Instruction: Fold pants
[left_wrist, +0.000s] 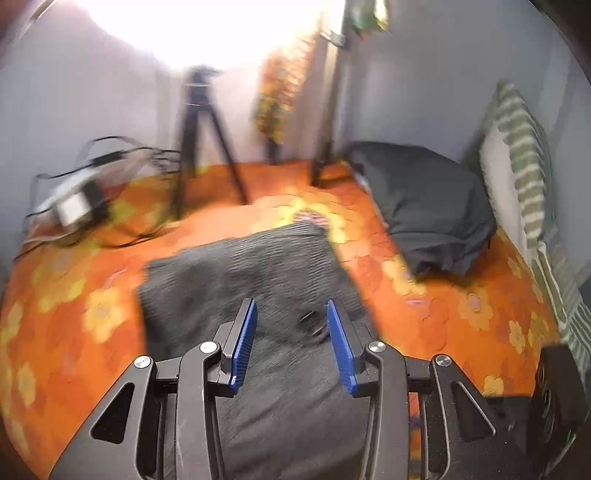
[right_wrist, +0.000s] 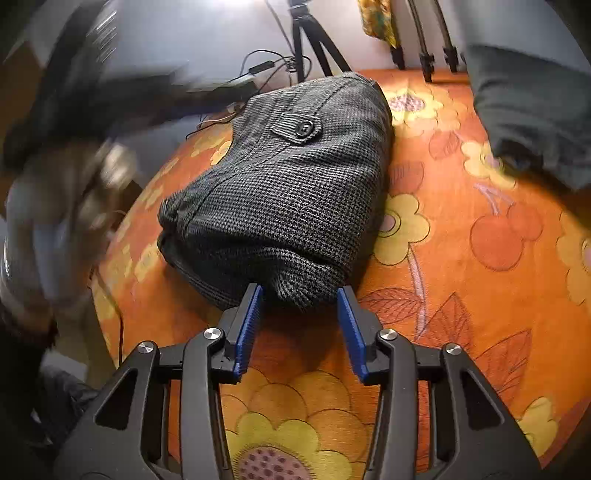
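Right-wrist view, left to right. At 9 o'clock: blurred shape, hand or other gripper, cannot tell which. Centre: grey houndstooth woven pants (right_wrist: 291, 192), folded into a compact bundle, lying on the orange bedspread with yellow flowers (right_wrist: 480, 280); buttoned pocket flap (right_wrist: 297, 127) faces up at 12 o'clock. Right gripper (right_wrist: 300, 297) at 6 o'clock: blue pads (right_wrist: 249, 328) stand moderately apart, the bundle's near fold at their tips, no pinch visible.

Left-wrist view: left gripper (left_wrist: 290, 310) above the blurred pants (left_wrist: 240, 273), jaws moderately apart, nothing held. Dark grey cloth heap (left_wrist: 428, 206) at 2 o'clock.
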